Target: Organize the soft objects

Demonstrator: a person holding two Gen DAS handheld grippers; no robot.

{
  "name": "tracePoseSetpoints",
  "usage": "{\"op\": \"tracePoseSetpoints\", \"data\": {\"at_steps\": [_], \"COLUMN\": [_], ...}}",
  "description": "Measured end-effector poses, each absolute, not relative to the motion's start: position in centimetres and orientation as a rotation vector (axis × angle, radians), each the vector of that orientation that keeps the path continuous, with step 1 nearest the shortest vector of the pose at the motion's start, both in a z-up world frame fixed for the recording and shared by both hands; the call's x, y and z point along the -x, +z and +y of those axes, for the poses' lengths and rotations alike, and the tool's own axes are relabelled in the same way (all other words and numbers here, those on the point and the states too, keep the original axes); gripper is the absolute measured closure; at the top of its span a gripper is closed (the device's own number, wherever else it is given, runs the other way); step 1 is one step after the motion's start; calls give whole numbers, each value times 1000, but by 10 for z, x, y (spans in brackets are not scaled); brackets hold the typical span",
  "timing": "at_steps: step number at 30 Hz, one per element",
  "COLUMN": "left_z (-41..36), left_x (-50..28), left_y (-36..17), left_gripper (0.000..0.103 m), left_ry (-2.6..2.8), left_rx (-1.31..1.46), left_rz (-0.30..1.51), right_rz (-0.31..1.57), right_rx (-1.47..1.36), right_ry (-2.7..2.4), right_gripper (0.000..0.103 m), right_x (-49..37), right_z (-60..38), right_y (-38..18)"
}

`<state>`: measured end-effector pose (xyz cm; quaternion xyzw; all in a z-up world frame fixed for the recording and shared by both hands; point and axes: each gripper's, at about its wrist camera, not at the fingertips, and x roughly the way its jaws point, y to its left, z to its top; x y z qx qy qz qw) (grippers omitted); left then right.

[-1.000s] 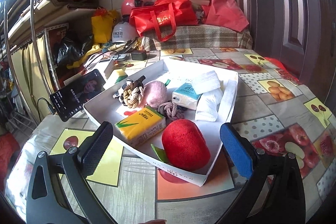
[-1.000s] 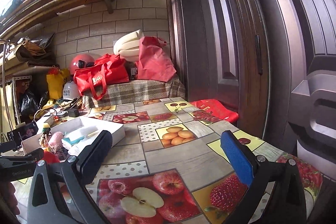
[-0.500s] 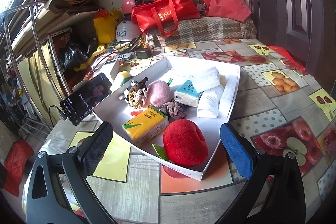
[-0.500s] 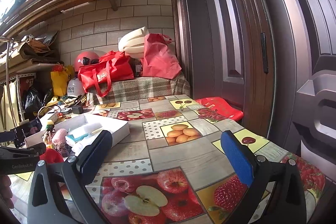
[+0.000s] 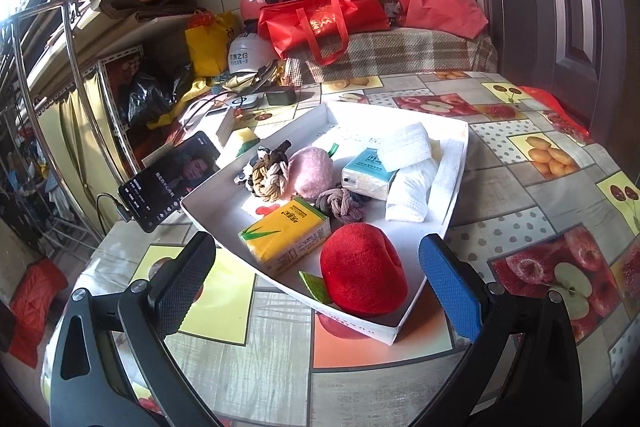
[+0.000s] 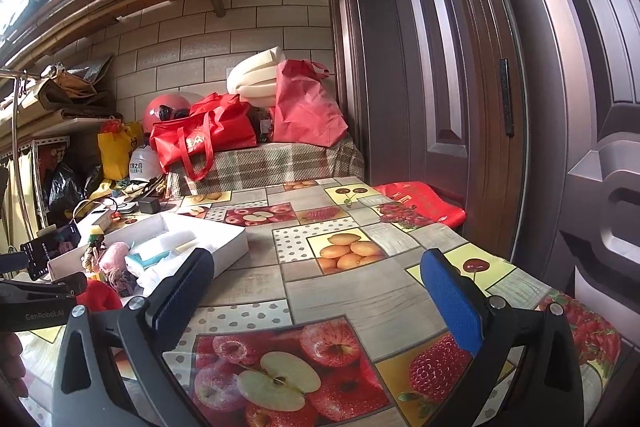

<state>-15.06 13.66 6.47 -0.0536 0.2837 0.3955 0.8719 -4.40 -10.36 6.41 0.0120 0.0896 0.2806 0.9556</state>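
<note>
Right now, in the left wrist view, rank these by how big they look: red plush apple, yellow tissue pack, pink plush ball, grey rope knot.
1. red plush apple, though it lies nearest the camera, which inflates it.
2. yellow tissue pack.
3. pink plush ball, farther back, so its true size against the pack is unsure.
4. grey rope knot, clearly smallest.

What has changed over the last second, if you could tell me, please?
The left gripper has drawn back slightly from the white tray, and the right gripper has tilted up a little. Both stay open and empty; the red plush apple and the other tray items have not moved.
</note>
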Motion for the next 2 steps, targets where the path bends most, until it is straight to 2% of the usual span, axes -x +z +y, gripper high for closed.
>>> {"op": "tracePoseSetpoints", "data": {"at_steps": [2], "left_z": [137], "left_x": [151], "left_y": [65], "left_gripper": [0], "left_ry": [830], "left_rx": [113], "left_rz": [591], "right_rz": [182], "right_rx": [-25], "right_ry": [570], "right_gripper": [0], "right_x": [44], "right_z": [-104], "right_y": [64]}}
